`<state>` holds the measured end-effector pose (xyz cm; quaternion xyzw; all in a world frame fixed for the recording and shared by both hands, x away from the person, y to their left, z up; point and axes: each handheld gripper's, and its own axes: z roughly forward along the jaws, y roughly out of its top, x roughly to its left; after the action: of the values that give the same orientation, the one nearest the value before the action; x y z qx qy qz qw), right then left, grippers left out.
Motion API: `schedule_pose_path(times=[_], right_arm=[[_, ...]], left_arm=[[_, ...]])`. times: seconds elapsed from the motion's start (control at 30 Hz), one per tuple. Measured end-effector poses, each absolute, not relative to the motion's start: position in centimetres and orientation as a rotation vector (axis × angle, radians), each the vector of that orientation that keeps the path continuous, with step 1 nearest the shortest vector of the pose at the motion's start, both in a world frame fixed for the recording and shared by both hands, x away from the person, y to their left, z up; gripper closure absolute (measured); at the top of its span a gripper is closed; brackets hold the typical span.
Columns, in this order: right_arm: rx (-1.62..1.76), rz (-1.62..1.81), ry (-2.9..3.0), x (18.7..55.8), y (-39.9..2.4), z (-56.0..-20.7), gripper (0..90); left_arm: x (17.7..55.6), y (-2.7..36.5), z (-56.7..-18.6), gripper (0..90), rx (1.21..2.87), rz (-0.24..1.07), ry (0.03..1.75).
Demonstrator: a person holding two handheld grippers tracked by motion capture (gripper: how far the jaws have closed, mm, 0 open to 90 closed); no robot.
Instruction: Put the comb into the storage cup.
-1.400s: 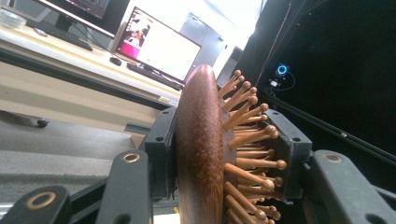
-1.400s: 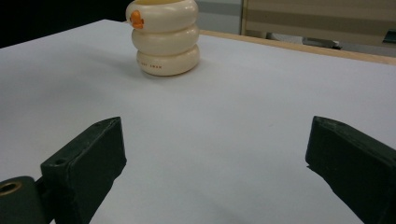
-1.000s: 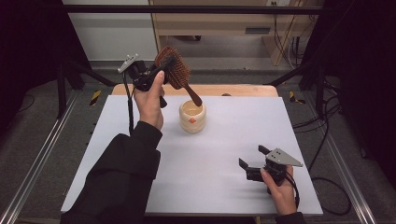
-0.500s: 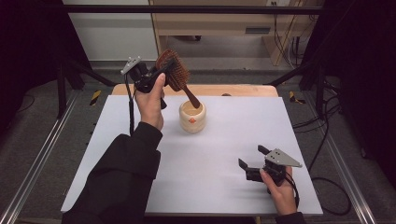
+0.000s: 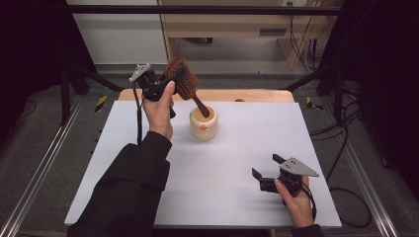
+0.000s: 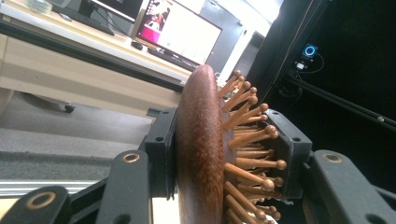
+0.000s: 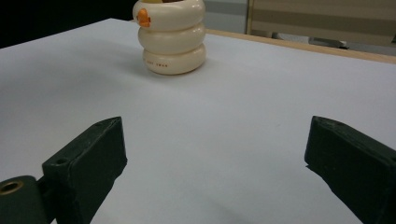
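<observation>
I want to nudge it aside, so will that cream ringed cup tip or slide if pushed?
The cup looks squat with a broad base, so it would probably slide on the smooth white table. A push near its rim might tip it, since the hairbrush handle leans inside it.

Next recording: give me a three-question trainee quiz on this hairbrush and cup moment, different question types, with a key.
1. True or false: the left gripper is shut on the head of the hairbrush.
2. Where does the brush's handle point? A) into the cream ribbed cup B) flat on the table C) towards the right gripper
3. Fill in: the right gripper's jaws stand ____, low over the white table.

Key: 1 true; 2 A; 3 open, with nothing between them.
</observation>
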<state>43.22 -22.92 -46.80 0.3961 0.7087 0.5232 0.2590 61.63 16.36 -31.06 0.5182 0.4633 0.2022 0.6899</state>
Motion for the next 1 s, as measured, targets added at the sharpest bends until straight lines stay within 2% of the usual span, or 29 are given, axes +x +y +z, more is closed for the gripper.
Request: schedule_pose_path(times=[1.0], right_arm=[[1.065,1.417,1.932,43.2,-22.8,-46.8,5.6]], left_arm=[[62.0,16.1,-32.2,51.1,1.181,0.464,1.054]])
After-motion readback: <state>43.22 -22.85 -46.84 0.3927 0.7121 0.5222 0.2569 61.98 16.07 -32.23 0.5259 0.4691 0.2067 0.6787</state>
